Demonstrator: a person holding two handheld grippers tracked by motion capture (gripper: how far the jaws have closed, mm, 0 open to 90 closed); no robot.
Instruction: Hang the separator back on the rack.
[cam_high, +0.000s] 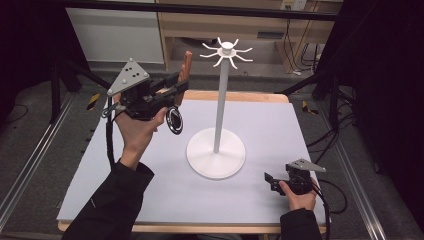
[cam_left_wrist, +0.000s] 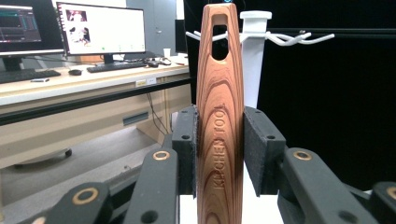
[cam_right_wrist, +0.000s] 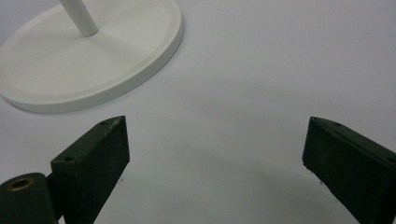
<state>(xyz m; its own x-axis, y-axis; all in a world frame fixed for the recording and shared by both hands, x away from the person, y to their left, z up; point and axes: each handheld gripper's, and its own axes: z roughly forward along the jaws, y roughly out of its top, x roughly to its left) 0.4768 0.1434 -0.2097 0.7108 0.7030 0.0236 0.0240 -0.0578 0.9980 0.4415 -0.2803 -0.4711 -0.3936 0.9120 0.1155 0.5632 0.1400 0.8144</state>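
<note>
— Wooden handle (cam_left_wrist: 219, 126): where do you have it, and can you read anything on it?

— "KITCHEN TOOL" is stamped lengthwise down the grain. Your left claw (cam_left_wrist: 219, 149) is clenched on it, one black pad (cam_left_wrist: 186, 149) pressed to each side, and it stands upright between them. Near its top is a slot-shaped hanging hole.

— Where does that put it over the bench (cam_high: 280, 130)?

— In the high view your left claw (cam_high: 172, 90) is raised above the far left part of the bench, with the handle's tip (cam_high: 186, 65) sticking up beyond it. A round black part (cam_high: 174, 120) hangs below your hand. The white hook stand (cam_high: 220, 100) is just to the right, well apart from the tool; its arms are bare.

— And your right claw (cam_right_wrist: 215, 158)?

— Released: its jaws stand wide apart over bare bench, near the stand's round base (cam_right_wrist: 93, 56), at the near right corner.
</note>
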